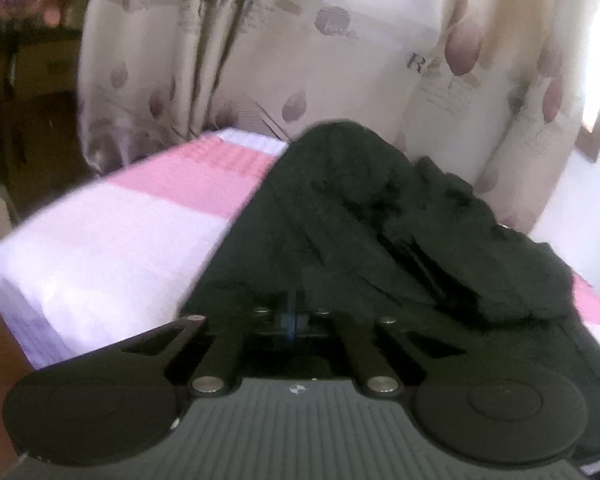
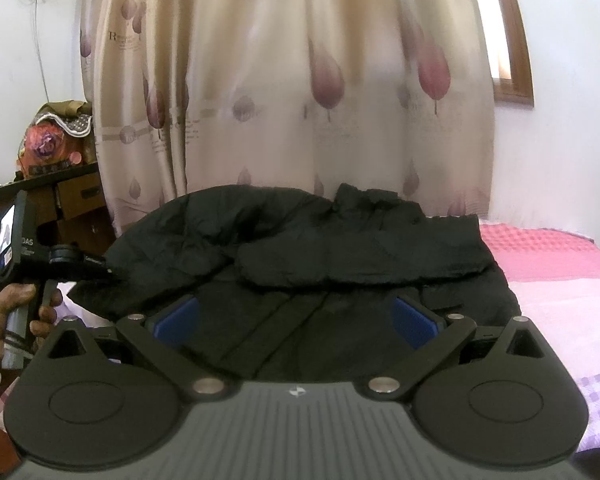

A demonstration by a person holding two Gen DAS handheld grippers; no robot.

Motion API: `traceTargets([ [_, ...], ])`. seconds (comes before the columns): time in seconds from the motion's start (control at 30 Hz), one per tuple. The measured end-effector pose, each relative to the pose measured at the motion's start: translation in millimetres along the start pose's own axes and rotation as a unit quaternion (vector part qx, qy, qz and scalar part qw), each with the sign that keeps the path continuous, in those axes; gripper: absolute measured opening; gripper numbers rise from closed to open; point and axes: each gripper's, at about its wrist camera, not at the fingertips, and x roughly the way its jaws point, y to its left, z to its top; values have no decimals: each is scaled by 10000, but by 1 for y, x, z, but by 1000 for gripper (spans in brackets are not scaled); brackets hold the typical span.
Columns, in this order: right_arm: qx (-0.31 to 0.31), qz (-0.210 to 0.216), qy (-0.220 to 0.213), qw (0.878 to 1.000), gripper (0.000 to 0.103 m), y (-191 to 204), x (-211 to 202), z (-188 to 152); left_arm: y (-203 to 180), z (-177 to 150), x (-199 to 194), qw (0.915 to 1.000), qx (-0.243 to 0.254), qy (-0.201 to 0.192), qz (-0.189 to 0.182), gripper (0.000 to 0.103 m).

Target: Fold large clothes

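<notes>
Large black crumpled jacket point(image 2: 300, 248) lay spread across the bed with pink-and-white checked cover point(image 2: 560, 280), heaped toward the far edge by the cream curtain with mauve leaf print point(image 2: 292, 80). Left tool point(image 1: 294, 312) was pressed together, pinching the jacket's fabric near the bed's left edge; a hand point(image 2: 4, 320) held its grip. Right tool point(image 2: 296, 320) stood spread wide, blue pads point(image 2: 414, 322) apart above the jacket's near hem, gripping nothing.

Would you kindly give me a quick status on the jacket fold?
Left hand-held gripper shut on jacket edge. Right hand-held gripper open above jacket front. Jacket spread on bed, sleeve across. Nothing in the way.
</notes>
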Motion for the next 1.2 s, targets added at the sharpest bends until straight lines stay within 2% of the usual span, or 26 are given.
traceTargets([
  [0.1, -26, -16, 38, 10000, 103, 2, 2, -1, 8, 22, -3, 9982, 93, -382, 463, 0],
  [0.17, -28, -21, 71, 10000, 103, 4, 4, -1, 19, 42, -1, 9965, 46, -468, 690, 0],
  [0.2, -25, -17, 90, 10000, 103, 3, 6, -1, 27, 53, -1, 9971, -49, -422, 627, 0],
  [0.27, -27, -11, 129, 9999, 103, 4, 8, -1, 41, 67, -5, 9988, -299, -284, 258, 0],
  [0.3, -33, -11, 136, 9999, 103, 3, 9, -2, 47, 69, -9, 9989, -367, -236, 150, 5],
  [0.37, 4, -16, 120, 9999, 103, 2, 11, -3, 57, 64, -16, 9990, -440, -7, 123, 54],
  [0.4, 52, -16, 141, 9999, 103, 1, 12, -3, 62, 58, -19, 9987, -482, 125, 94, 100],
  [0.43, 105, -11, 191, 9998, 103, 0, 14, -4, 68, 49, -24, 9985, -537, 43, 29, 99],
  [0.47, 143, -4, 244, 9996, 103, 0, 17, -3, 72, 40, -28, 9986, -535, -29, -30, 103],
  [0.6, 167, 51, 373, 9992, 103, 1, 19, -4, 77, 9, -26, 9987, -430, 270, -103, 102],
  [0.67, 98, 42, 331, 9994, 103, 3, 18, -4, 78, -3, -19, 9965, -579, 516, -322, 97],
  [0.7, 63, 41, 307, 9995, 103, 5, 17, -3, 76, -7, -17, 9954, -604, 605, -439, 82],
  [0.73, 32, 39, 290, 9996, 103, 6, 16, -2, 71, -9, -14, 9949, -505, 670, -556, 41],
  [0.77, 6, 34, 286, 9996, 103, 7, 16, -2, 67, -8, -12, 9950, -343, 743, -581, 19],
  [0.8, -20, 21, 294, 9996, 103, 7, 16, -2, 62, -6, -12, 9954, -276, 786, -481, 11],
  [0.9, -53, -10, 321, 9995, 103, 8, 18, -1, 53, 14, -27, 9995, -170, 247, -6, 8],
  [0.97, -99, -33, 333, 9994, 103, 8, 21, 0, 53, 41, -37, 9990, -112, -193, 399, 8],
  [1.1, -232, -99, 329, 9991, 103, 6, 34, 4, 66, 108, -29, 9883, -42, -857, 1263, 8],
  [1.2, -407, -152, 318, 9985, 103, 4, 48, 9, 85, 157, 1, 9805, -314, -924, 1706, 8],
])
